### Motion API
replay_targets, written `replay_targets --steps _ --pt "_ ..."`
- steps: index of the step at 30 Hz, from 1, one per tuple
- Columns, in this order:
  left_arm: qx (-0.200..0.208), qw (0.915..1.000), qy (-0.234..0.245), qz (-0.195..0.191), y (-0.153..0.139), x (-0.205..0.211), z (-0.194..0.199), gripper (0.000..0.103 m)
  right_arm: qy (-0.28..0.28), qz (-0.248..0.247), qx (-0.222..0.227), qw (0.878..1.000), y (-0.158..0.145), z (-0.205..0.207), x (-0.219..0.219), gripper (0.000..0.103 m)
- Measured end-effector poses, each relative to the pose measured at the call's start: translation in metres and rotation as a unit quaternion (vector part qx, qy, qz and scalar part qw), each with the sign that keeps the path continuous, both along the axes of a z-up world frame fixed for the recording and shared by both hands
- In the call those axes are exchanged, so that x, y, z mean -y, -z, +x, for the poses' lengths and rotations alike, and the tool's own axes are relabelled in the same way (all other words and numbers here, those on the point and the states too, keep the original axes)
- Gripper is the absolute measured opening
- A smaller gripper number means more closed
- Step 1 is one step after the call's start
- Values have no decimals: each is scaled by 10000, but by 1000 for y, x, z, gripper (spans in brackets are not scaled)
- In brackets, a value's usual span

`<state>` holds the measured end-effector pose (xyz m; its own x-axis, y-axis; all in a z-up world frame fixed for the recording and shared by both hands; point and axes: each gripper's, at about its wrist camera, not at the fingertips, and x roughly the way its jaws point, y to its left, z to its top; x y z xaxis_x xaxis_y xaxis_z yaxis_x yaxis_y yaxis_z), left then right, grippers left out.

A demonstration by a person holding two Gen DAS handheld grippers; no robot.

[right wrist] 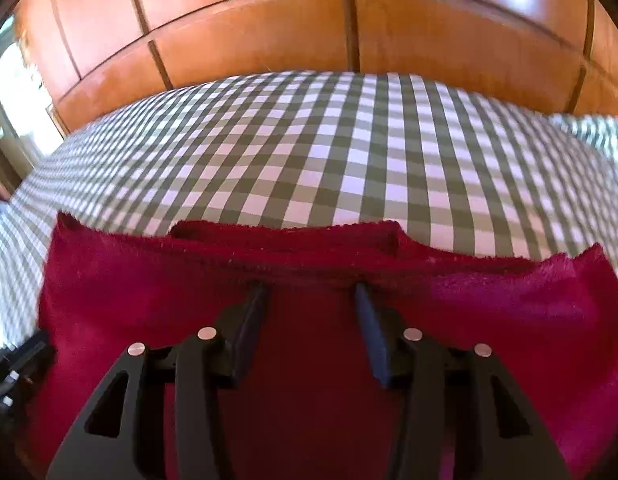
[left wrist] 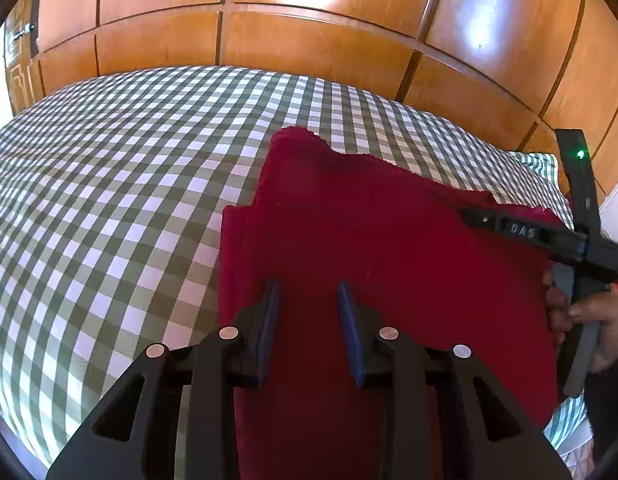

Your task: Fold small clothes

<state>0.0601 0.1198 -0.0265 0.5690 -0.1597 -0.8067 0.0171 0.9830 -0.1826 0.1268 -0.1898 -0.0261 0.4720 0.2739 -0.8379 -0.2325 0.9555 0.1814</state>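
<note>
A dark red fleecy garment (left wrist: 389, 248) lies folded on the checked bedspread (left wrist: 109, 208). My left gripper (left wrist: 309, 286) hovers over its near left part, jaws apart with only the cloth's surface showing between them. In the left wrist view the right gripper (left wrist: 473, 216) reaches in from the right over the garment's far right edge, held by a hand (left wrist: 581, 316). In the right wrist view the red garment (right wrist: 149, 300) fills the lower half, with a folded layer edge along its far side. My right gripper (right wrist: 311, 288) stands open above it near that edge, gripping nothing.
The green and white checked bedspread (right wrist: 329, 152) stretches beyond the garment to a wooden panelled wardrobe (left wrist: 309, 40). A checked pillow (right wrist: 597, 136) sits at the far right. Part of the left gripper's black body (right wrist: 17, 364) shows at the left edge of the right wrist view.
</note>
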Motion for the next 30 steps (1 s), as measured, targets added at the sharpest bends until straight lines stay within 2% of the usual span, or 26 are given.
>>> replay_targets --steps 7,10,11,17,22,28,29,30 --pt "56 9999 -104 56 -11 -1 -14 29 27 -28 37 10000 -1 -1 9 50" --pt "64 9999 -127 34 -16 -3 -19 29 -6 -161 100 9998 -12 -10 6 68" --pt "76 9999 -127 43 -18 -3 -21 29 -4 -194 159 9997 -15 -13 3 70" --pt "168 9998 -103 80 -27 -3 -31 39 100 27 269 9996 -32 -38 29 73" --pt "207 9995 -203 151 -32 -7 -41 40 220 80 255 9994 -38 -66 55 73" --pt "134 9991 -377 101 -31 -19 -50 40 603 -141 328 9975 -45 -111 102 73" --pt "136 9991 -398 98 -32 -20 -52 42 740 -178 366 9964 -47 -118 113 73" --pt "148 9989 -422 108 -33 -22 -54 52 840 -178 371 9956 -49 -122 123 73"
